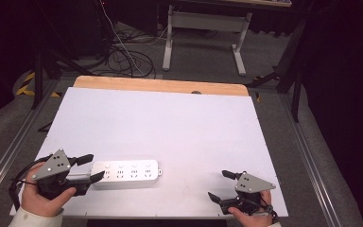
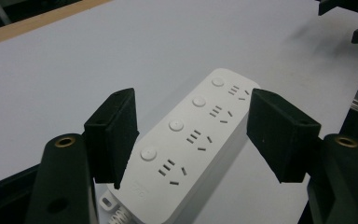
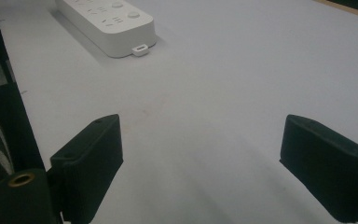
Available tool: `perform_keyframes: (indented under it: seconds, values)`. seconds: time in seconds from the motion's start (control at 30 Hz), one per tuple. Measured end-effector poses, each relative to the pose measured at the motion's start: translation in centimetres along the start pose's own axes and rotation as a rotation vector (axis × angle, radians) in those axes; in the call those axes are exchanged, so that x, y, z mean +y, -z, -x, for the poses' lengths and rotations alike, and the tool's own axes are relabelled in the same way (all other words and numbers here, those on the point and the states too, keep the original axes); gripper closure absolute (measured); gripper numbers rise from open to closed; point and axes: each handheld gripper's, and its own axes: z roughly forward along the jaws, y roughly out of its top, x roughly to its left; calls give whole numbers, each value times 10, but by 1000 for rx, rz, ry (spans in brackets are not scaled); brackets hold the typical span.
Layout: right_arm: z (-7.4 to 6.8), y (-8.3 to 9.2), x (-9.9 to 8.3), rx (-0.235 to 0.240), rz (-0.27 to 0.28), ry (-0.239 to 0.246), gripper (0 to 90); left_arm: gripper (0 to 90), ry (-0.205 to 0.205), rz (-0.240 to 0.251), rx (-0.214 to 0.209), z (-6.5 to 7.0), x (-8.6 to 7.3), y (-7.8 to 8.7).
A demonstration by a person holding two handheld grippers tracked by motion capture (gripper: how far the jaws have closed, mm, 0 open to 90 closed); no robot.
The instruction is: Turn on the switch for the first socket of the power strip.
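1. The left gripper [image 1: 89, 168], held in a person's left hand [image 1: 40, 201], has its jaws spread wide, one on each side of the near end of a white power strip [image 1: 126, 173] and gripping nothing; in the left gripper view the strip [image 2: 186, 144] runs away between the two black pads, neither plainly touching it.
2. The right gripper [image 1: 221, 186] rests well apart at the table's front right, jaws likewise parted and empty over bare white surface.
3. The strip lies flat near the front edge of the white table [image 1: 170, 118], left of centre, four sockets and four round buttons facing up.
4. It looks like a rigid, smooth plastic body, probably light and somewhat slippery; a squeeze across its long flat sides seems the surest hold.
5. A short cord stub [image 2: 116, 217] leaves the near end, and a small tab [image 3: 141, 49] juts from the far end.
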Motion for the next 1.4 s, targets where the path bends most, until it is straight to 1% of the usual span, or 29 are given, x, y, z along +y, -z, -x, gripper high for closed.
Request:
perform_keyframes:
  seconds: [0.2, 0.27, 0.33, 0.37, 0.57, 0.6, 0.73, 0.77, 0.8, 0.87, 0.93, 0.97, 1.0, 1.13, 1.17, 1.2, 1.23, 1.3, 1.33, 1.37, 1.4]
  values:
    - [0, 0, 0, 1, -1, 1, 132, 348, -10, -1, 1, -2, 10, -5]
    - [0, 0, 0, 3, 3, 0, 132, 349, -14, -1, 4, -3, 11, -6]
    - [0, 0, 0, 2, 0, 1, 132, 351, -8, -8, -2, -5, 14, -11]
    - [0, 0, 0, 3, -2, 0, 132, 351, -11, -11, -6, -6, 14, -13]
    - [0, 0, 0, 3, -2, 0, 133, 352, -1, -26, -2, -12, 14, -22]
    - [0, 0, 0, 3, -3, 1, 135, 352, -7, -30, 5, -13, 14, -23]
    - [0, 0, 0, 3, -4, 1, 137, 352, -1, -39, 5, -17, 15, -27]
    - [0, 0, 0, 3, -4, 1, 137, 352, 2, -36, 11, -18, 14, -29]
    - [0, 0, 0, 3, -4, 1, 138, 356, 5, -40, 7, -18, 14, -30]
    - [0, 0, 0, 3, -5, 1, 139, 367, -2, -47, 6, -19, 14, -33]
    - [0, 0, 0, 3, -5, 0, 139, 409, -6, -52, 2, -20, 12, -35]
    - [0, 0, 0, 4, -6, 1, 141, 432, -16, -54, 2, -21, 12, -37]
    - [0, 0, 0, 5, -5, 2, 144, 450, -7, -58, -7, -21, 11, -38]
    - [0, 0, 0, 5, -4, 3, 145, 506, -3, -70, -8, -27, 6, -42]
    - [0, 0, 0, 5, -5, 3, 145, 517, 6, -75, -11, -27, 5, -43]
    - [0, 0, 0, 5, -6, 3, 145, 535, 6, -75, -11, -27, 5, -43]
    - [0, 0, 0, 5, -6, 2, 145, 552, 20, -87, -16, -30, 3, -46]
    - [0, 0, 0, 7, -6, 2, 146, 591, 15, -106, -19, -32, 2, -48]
    - [0, -1, 0, 8, -6, 2, 146, 614, 20, -112, -26, -32, 1, -50]
    - [0, -1, -1, 9, -6, 1, 148, 643, 20, -123, -22, -32, 0, -50]
    - [0, 0, -1, 9, -6, 2, 149, 671, 19, -130, -26, -33, 0, -52]
